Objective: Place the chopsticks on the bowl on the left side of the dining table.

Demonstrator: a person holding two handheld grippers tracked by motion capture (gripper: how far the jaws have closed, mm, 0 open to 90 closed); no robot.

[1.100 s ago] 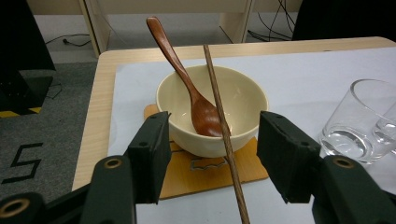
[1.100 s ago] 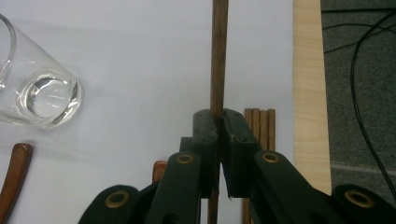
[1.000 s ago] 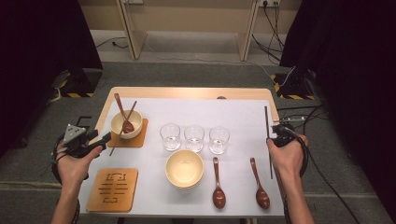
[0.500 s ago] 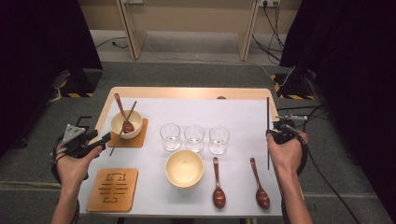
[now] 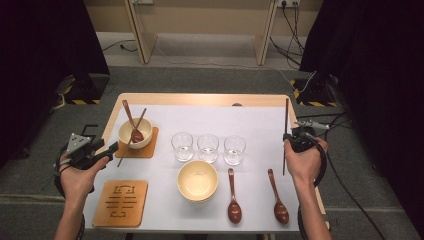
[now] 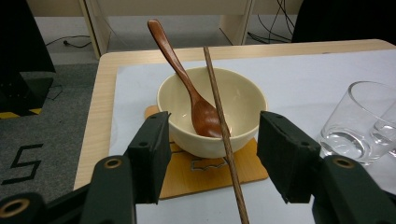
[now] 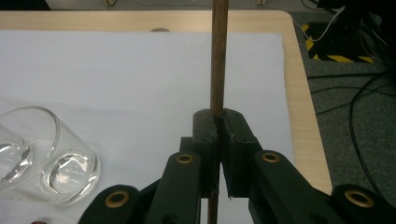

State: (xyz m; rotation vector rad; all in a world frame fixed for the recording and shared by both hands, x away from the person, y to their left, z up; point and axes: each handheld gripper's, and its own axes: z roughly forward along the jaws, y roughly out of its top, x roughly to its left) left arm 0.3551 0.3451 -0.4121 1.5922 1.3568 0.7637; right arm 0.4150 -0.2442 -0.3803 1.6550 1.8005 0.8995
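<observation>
A cream bowl (image 5: 135,131) stands on a wooden coaster (image 5: 145,150) at the table's left. A brown spoon (image 6: 187,88) and one chopstick (image 6: 219,112) lean in it. My left gripper (image 5: 111,149) sits just left of that bowl, open. In the left gripper view its jaws (image 6: 215,140) stand wide on either side of the leaning chopstick and touch nothing. At the right edge, my right gripper (image 5: 289,136) is shut on a second chopstick (image 5: 286,115), which runs front to back. The right gripper view shows its pads (image 7: 218,122) clamped on that stick (image 7: 218,56).
Three empty glasses (image 5: 208,147) stand in a row mid-table. In front of them are a second cream bowl (image 5: 198,181) and two brown spoons (image 5: 234,197) (image 5: 276,197). A bare patterned coaster (image 5: 121,202) lies front left. A white mat (image 5: 250,120) covers the table.
</observation>
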